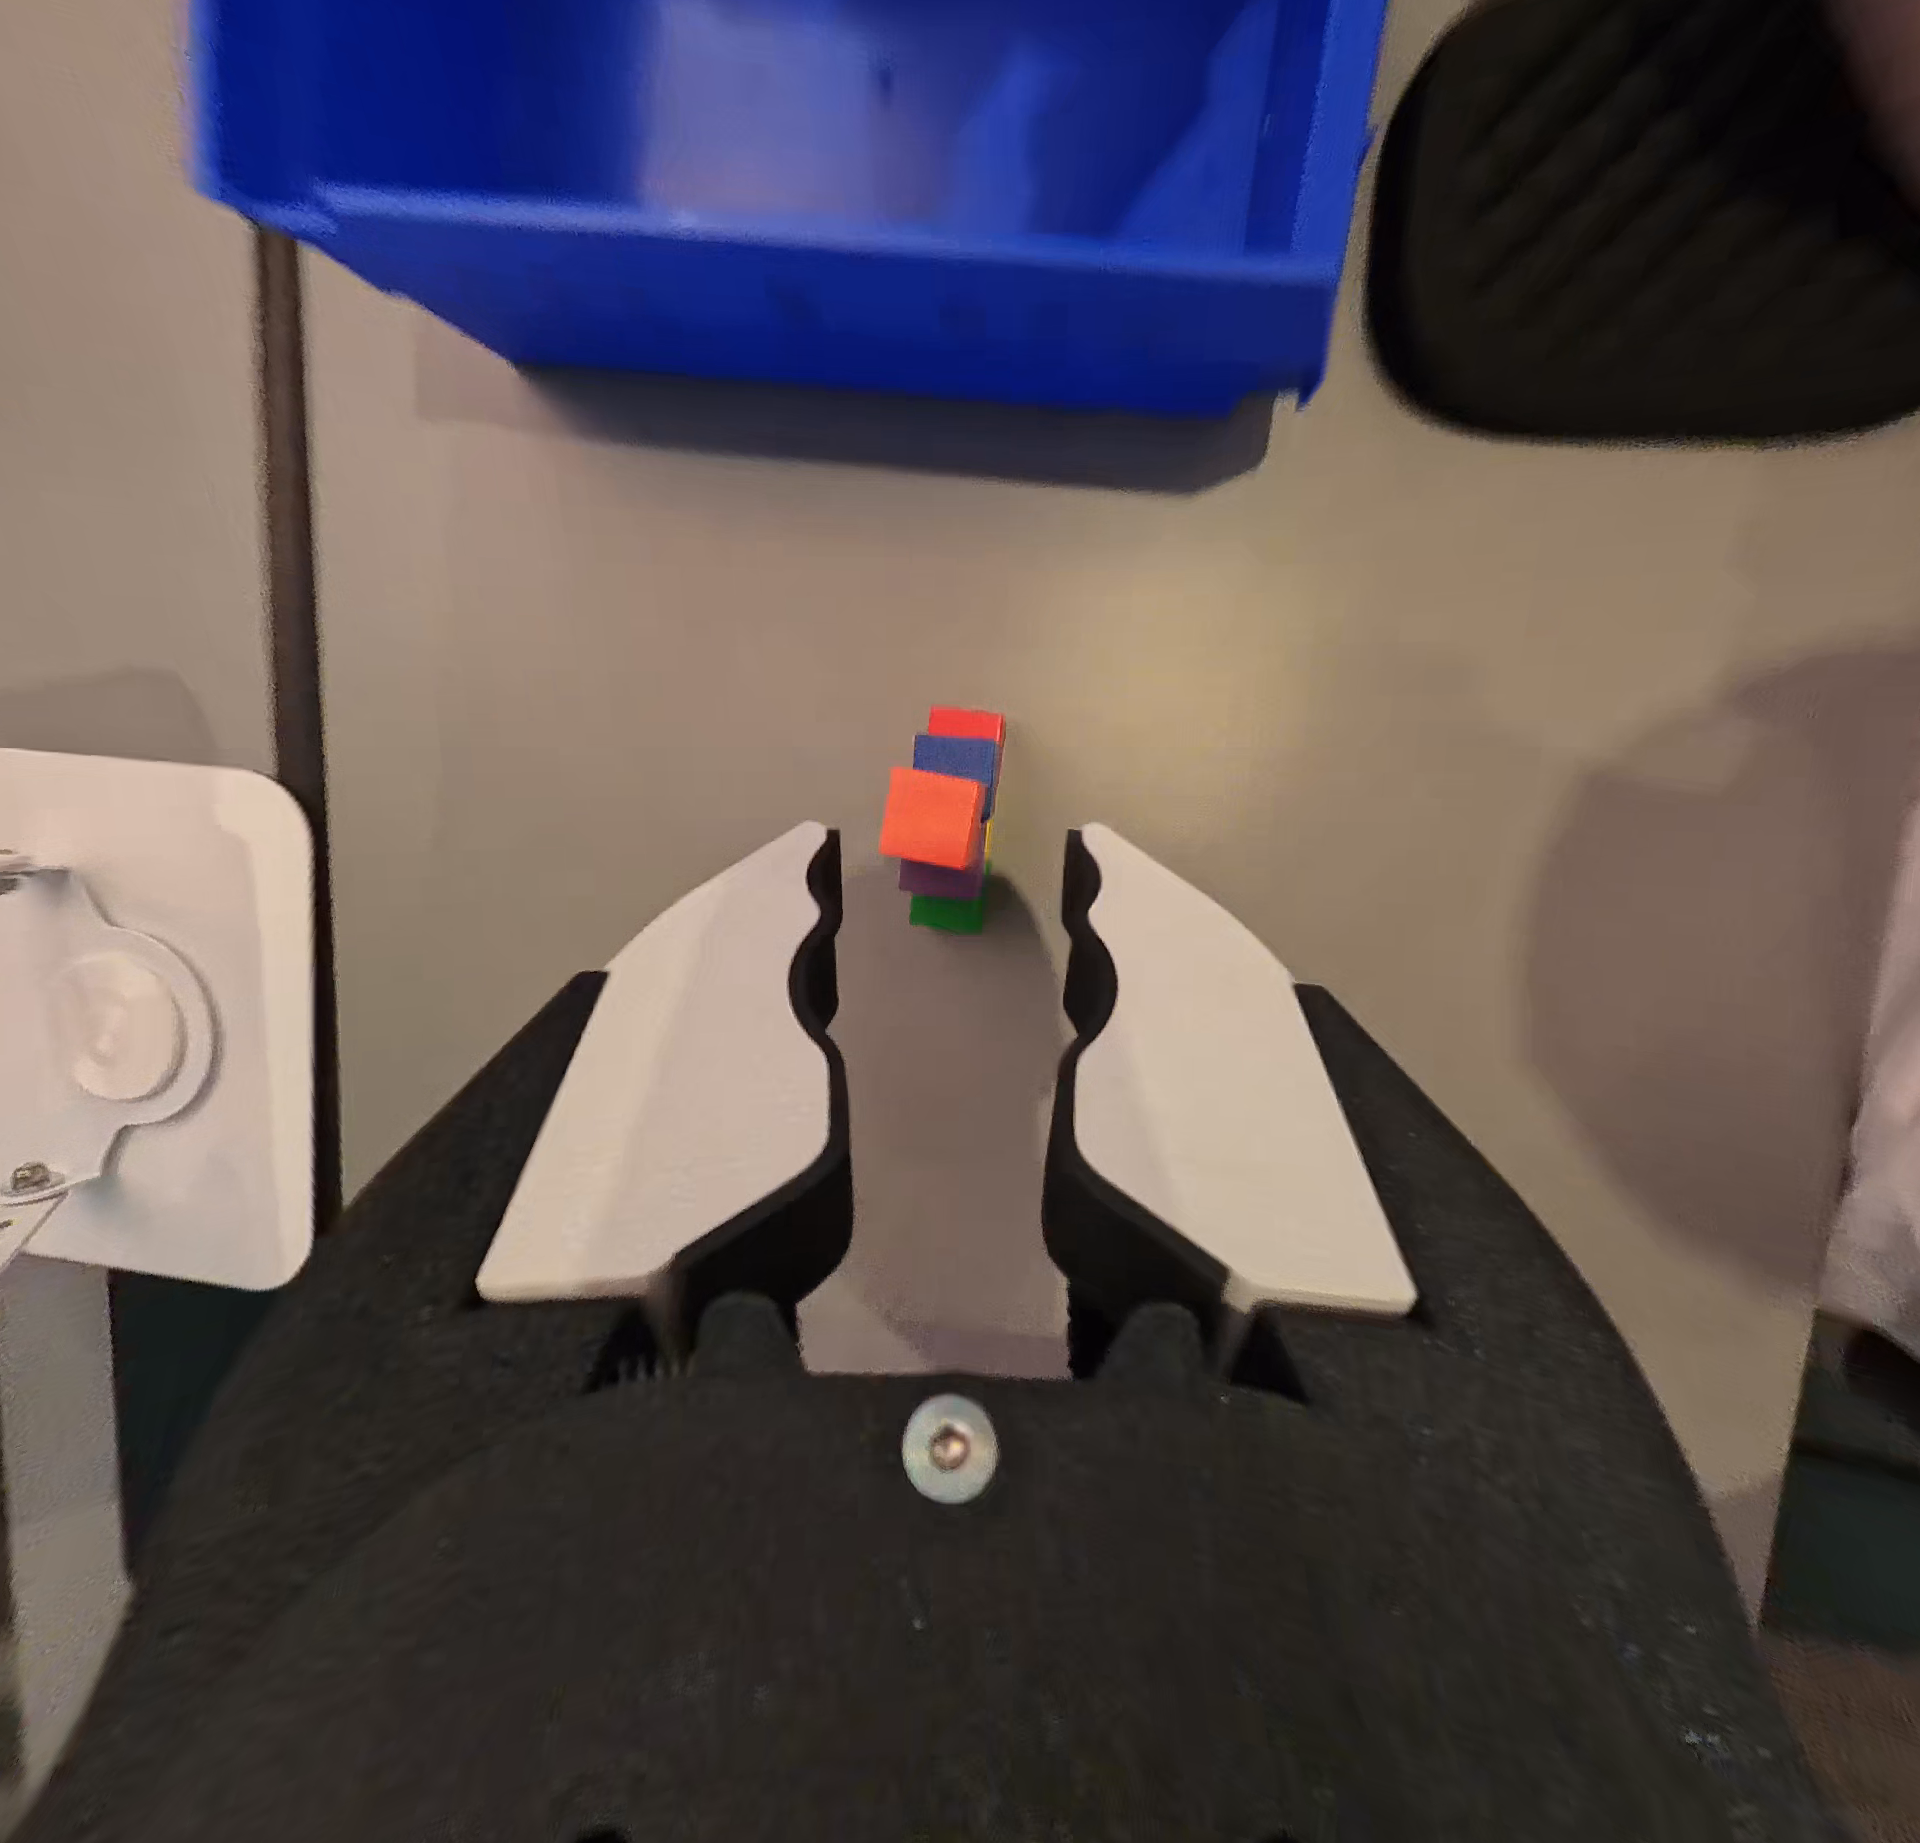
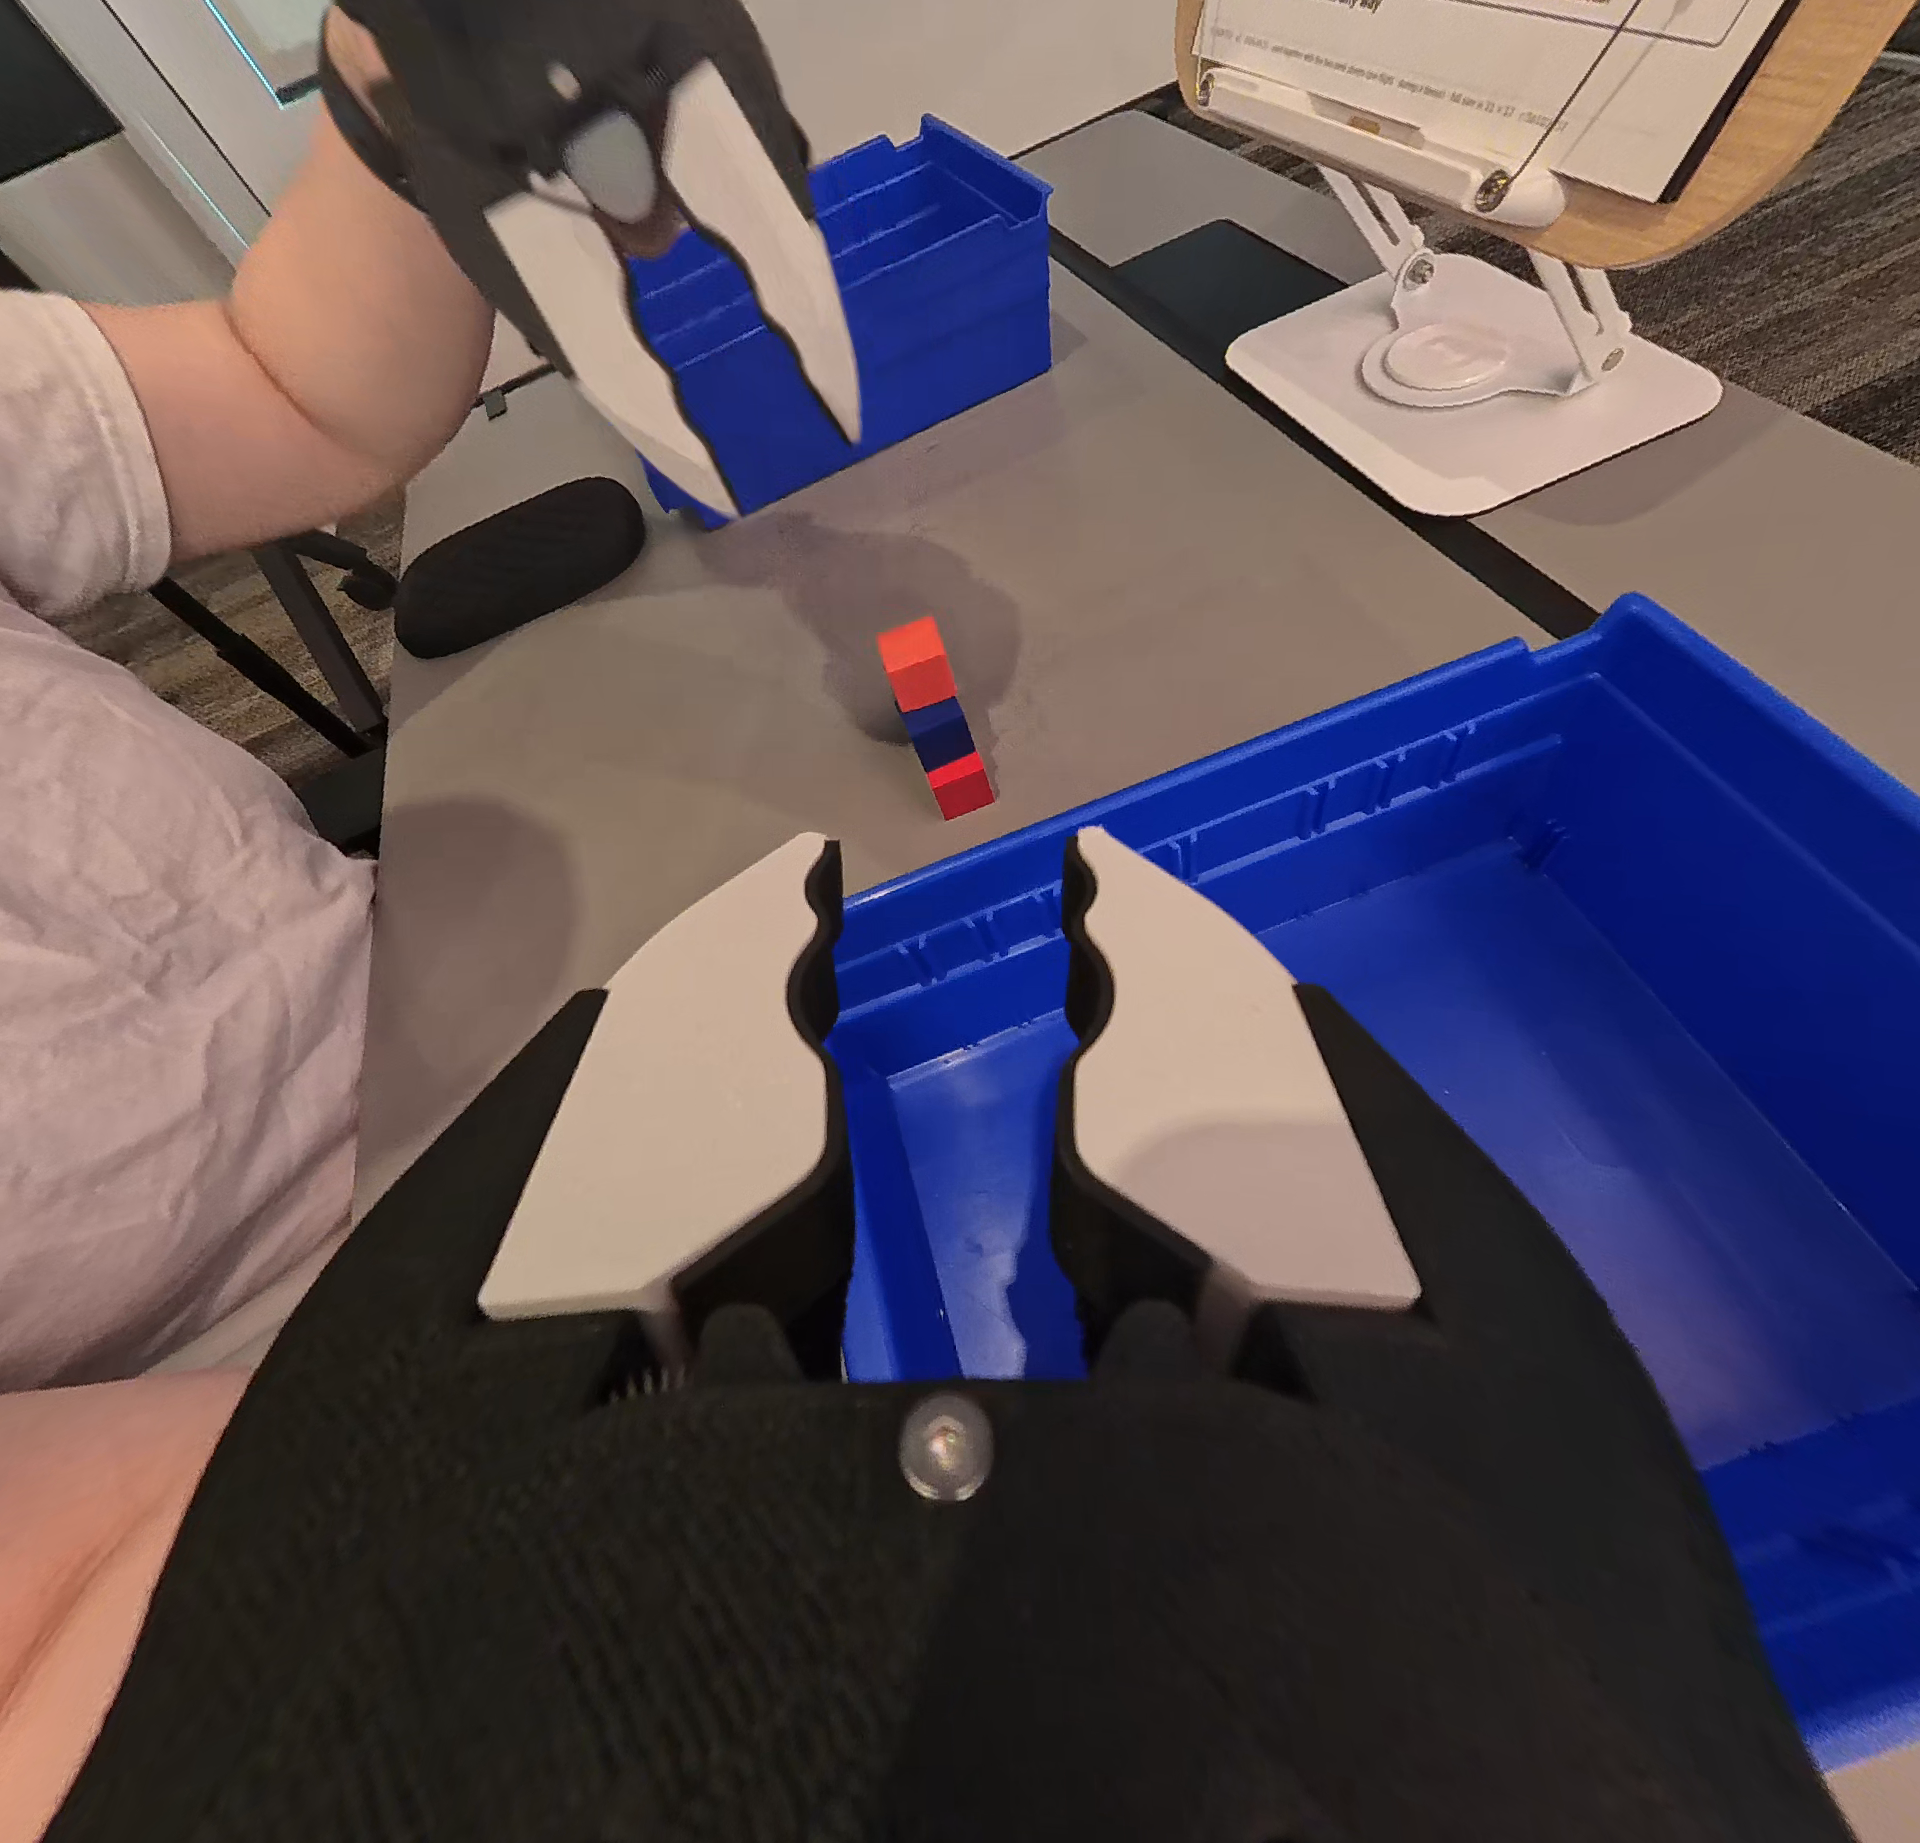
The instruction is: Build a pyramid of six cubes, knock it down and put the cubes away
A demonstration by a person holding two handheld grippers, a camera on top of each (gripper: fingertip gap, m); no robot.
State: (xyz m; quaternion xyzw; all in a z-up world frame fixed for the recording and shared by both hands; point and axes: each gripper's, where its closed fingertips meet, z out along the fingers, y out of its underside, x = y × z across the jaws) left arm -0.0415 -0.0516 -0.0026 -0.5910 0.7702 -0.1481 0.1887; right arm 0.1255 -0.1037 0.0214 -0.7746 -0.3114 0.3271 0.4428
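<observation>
Item: cube pyramid (image 1: 948, 822) — standing on the grey table (image 1: 644, 650), seen end-on in both wrist views so that its layers are lining up one behind another. From the left wrist view an orange cube (image 1: 932, 813) is sitting on top, with a blue cube (image 1: 956, 754) and a red cube (image 1: 966, 723) showing beyond it, and a purple cube (image 1: 940, 877) and a green cube (image 1: 945, 912) nearer the camera; a thin sliver of yellow is showing at the right edge, too small to make out. From the right wrist view only the orange, blue and red faces are showing.

Item: left gripper (image 1: 948, 843) — hovering above the pyramid, looking down on it, jaws parted with a clear gap and holding nothing, touching no cube.

Item: right gripper (image 2: 948, 848) — hanging over the near blue bin (image 2: 1558, 962), fingers spread apart with only the bin floor between them, gripping nothing.

Item: far blue bin (image 2: 935, 266) — sitting on the table beyond the pyramid, well apart from it; no cubes are showing in either bin.

Item: black padded object (image 2: 520, 562) — lying at the table edge, near the far bin.

Item: white stand (image 2: 1475, 380) — standing on the neighbouring surface, carrying a wooden board with a printed sheet (image 2: 1507, 17).

Item: person's arm (image 2: 312, 370) — reaching in from the left, holding the left gripper.
</observation>
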